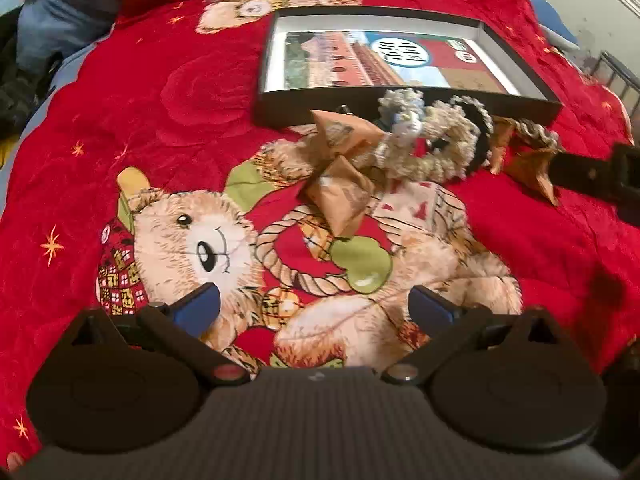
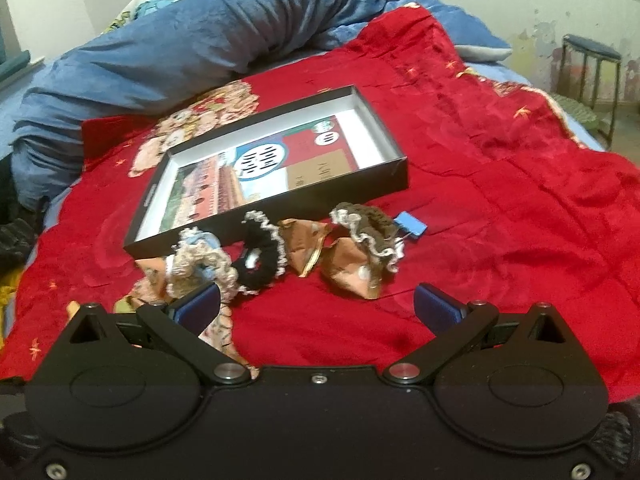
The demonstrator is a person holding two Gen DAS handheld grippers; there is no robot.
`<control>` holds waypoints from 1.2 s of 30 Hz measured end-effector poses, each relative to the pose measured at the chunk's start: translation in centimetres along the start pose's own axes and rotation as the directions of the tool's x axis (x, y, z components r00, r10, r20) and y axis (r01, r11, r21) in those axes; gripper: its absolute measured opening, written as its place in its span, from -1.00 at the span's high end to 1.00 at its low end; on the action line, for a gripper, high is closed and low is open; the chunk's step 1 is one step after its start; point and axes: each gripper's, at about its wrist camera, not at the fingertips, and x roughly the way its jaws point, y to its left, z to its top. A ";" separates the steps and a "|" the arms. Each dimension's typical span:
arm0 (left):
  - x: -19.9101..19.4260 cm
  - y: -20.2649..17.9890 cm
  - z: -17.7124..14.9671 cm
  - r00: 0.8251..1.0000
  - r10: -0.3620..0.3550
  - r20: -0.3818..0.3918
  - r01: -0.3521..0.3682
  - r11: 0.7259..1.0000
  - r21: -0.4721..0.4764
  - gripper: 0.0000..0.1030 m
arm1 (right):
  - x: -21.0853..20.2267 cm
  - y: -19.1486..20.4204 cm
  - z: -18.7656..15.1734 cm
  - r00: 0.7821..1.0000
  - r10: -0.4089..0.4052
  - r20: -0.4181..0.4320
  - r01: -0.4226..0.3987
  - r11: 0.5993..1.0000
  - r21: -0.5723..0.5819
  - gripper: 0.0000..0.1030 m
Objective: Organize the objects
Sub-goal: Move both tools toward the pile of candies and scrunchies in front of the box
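Note:
A shallow black box (image 1: 276, 110) (image 2: 400, 172) with a printed picture card inside lies open on the red bear blanket. In front of it lie several crocheted scrunchies: beige (image 1: 436, 148) (image 2: 200, 264), black (image 2: 260, 256), brown (image 2: 372, 232). Among them are tan paper packets (image 1: 340, 196) (image 2: 352, 272) and a small blue clip (image 2: 412, 226). My left gripper (image 1: 316, 308) is open and empty, low over the blanket, short of the pile. My right gripper (image 2: 316, 308) is open and empty, just before the scrunchies; it shows at the right edge of the left wrist view (image 1: 592, 176).
The red blanket (image 1: 160, 100) covers the bed. A bunched blue duvet (image 2: 180, 32) lies behind the box. A metal chair (image 2: 588, 80) stands by the wall at far right.

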 end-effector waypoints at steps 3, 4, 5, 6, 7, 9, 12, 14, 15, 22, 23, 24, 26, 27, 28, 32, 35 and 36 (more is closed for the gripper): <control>-0.3 0.5 0.1 0.999 -0.045 0.028 0.046 0.999 -0.022 -0.96 | -0.2 -0.3 0.0 1.000 -0.009 0.026 0.008 1.000 0.012 -1.00; -0.5 0.6 0.1 0.998 -0.047 0.042 0.048 0.998 -0.029 -0.94 | -0.3 -0.3 0.1 1.000 -0.011 0.029 0.010 1.000 0.009 -1.00; -0.6 0.7 0.2 0.998 -0.043 0.049 0.045 0.998 -0.039 -0.91 | -0.3 -0.2 0.1 0.999 -0.015 0.029 0.015 1.000 -0.001 -1.00; -0.6 0.9 0.3 0.998 -0.043 0.049 0.045 0.998 -0.052 -0.89 | -0.4 0.0 0.2 0.999 -0.025 0.028 0.026 1.000 -0.012 -1.00; -0.5 1.1 0.4 0.998 -0.047 0.043 0.050 0.996 -0.070 -0.88 | -0.4 0.3 0.1 0.999 -0.044 0.030 0.045 0.998 -0.031 -1.00; -0.4 1.5 0.5 0.998 -0.055 0.034 0.058 0.993 -0.101 -0.88 | -0.5 1.0 0.0 0.996 -0.074 0.042 0.077 0.994 -0.072 -1.00; -0.4 2.0 0.6 0.997 -0.073 0.033 0.076 0.988 -0.134 -0.89 | -0.8 1.7 -0.2 0.997 -0.056 0.060 0.062 0.992 -0.112 -1.00; -0.6 2.0 0.6 0.996 -0.072 0.047 0.078 0.987 -0.142 -0.89 | -1.1 1.7 -0.2 0.997 -0.032 0.073 0.040 0.992 -0.117 -1.00; -0.6 2.0 0.6 0.996 -0.067 0.058 0.074 0.987 -0.144 -0.91 | -1.2 1.8 -0.1 0.996 -0.032 0.080 0.041 0.992 -0.116 -1.00; -1.4 1.7 0.6 0.992 -0.002 0.123 0.017 0.993 -0.117 -0.97 | -2.1 1.5 -0.1 0.986 -0.049 0.162 0.063 0.995 -0.081 -1.00; -1.6 1.6 0.7 0.991 0.008 0.135 0.008 0.993 -0.116 -0.97 | -2.3 1.4 -0.1 0.984 -0.049 0.168 0.063 0.995 -0.077 -1.00; -1.9 1.6 0.7 0.988 0.030 0.153 -0.012 0.993 -0.114 -0.97 | -2.3 1.3 -0.1 0.983 -0.057 0.176 0.070 0.995 -0.072 -1.00; -2.3 1.5 0.7 0.980 0.071 0.187 -0.051 0.993 -0.108 -0.97 | -2.7 1.0 0.0 0.975 -0.089 0.205 0.100 0.994 -0.044 -1.00; -2.4 1.4 0.7 0.976 0.085 0.198 -0.065 0.992 -0.107 -0.97 | -2.8 0.8 0.0 0.971 -0.100 0.219 0.108 0.994 -0.025 -1.00; -2.5 1.5 0.8 0.975 0.091 0.203 -0.070 0.992 -0.107 -0.97 | -3.0 0.7 0.1 0.969 -0.106 0.225 0.111 0.994 -0.010 -1.00; -2.3 1.6 0.9 0.977 0.097 0.189 -0.076 0.990 -0.115 -0.97 | -2.9 0.2 0.1 0.971 -0.103 0.216 0.103 0.995 0.008 -1.00; -2.5 1.7 0.9 0.974 0.100 0.201 -0.076 0.989 -0.124 -0.97 | -2.9 0.4 0.0 0.975 -0.071 0.211 0.075 0.997 -0.009 -1.00; -2.6 1.7 0.9 0.974 0.094 0.207 -0.069 0.990 -0.125 -0.97 | -2.9 0.4 0.0 0.977 -0.050 0.208 0.054 0.998 -0.013 -1.00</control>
